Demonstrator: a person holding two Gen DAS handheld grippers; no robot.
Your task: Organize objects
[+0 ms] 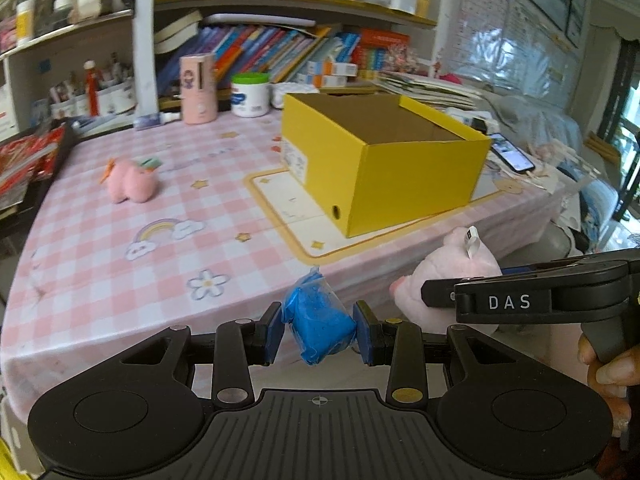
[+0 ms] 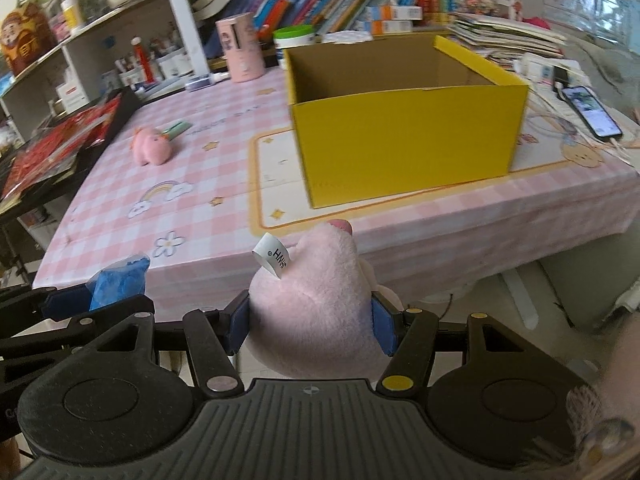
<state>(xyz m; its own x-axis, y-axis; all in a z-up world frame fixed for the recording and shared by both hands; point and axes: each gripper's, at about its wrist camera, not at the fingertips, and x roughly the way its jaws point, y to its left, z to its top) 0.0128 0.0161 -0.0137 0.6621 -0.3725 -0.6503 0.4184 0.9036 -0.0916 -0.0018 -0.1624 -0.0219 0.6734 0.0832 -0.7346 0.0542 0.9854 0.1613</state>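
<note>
My left gripper [image 1: 319,330] is shut on a blue lump in a clear bag [image 1: 318,320], held just off the table's near edge. My right gripper [image 2: 310,320] is shut on a pale pink plush toy [image 2: 316,308] with a white tag; in the left wrist view that plush [image 1: 460,272] and the right gripper's black body [image 1: 520,300] show at the right. The blue bag [image 2: 120,282] appears at the left in the right wrist view. An open yellow cardboard box [image 1: 400,172] [image 2: 404,140] stands empty on the table. A small pink plush [image 1: 130,182] [image 2: 151,147] lies at the table's left.
The table wears a pink checked cloth [image 1: 120,248] with a cream mat [image 1: 288,208] under the box. A pink cylinder [image 1: 198,90], a white jar [image 1: 250,94] and books line the back. A phone [image 1: 512,154] lies right of the box. Red packets [image 2: 60,148] sit at the left.
</note>
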